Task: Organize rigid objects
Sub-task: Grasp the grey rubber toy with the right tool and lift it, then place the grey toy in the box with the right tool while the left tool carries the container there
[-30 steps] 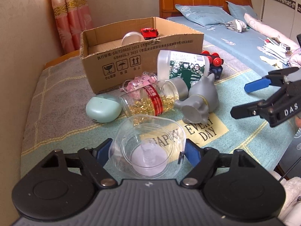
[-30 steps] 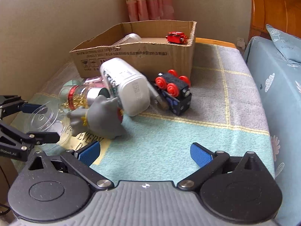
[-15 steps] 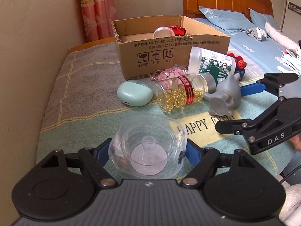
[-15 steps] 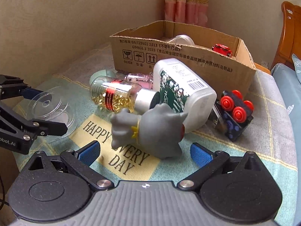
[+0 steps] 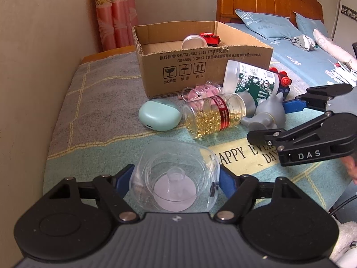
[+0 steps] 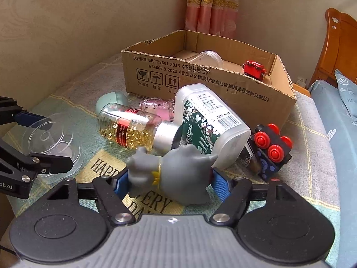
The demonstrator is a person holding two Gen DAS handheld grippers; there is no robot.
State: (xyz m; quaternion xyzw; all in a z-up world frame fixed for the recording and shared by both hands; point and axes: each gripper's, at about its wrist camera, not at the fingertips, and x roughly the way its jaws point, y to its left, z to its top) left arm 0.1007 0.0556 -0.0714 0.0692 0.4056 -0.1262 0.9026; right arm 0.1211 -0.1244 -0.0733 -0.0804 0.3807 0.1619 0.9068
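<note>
Two grippers: both of yours have something between their blue pads.
Left gripper point(image 5: 176, 179): your jaws are closing on the clear plastic container point(image 5: 176, 176), pads pressing both sides, above the blanket point(image 5: 93, 151).
Right gripper point(image 6: 170, 184): your jaws are closing around the grey toy figure point(image 6: 178, 174), pads touching its flanks.
Cardboard box point(image 6: 200, 78): behind the clutter, holding a red toy car point(image 6: 253, 68).
</note>
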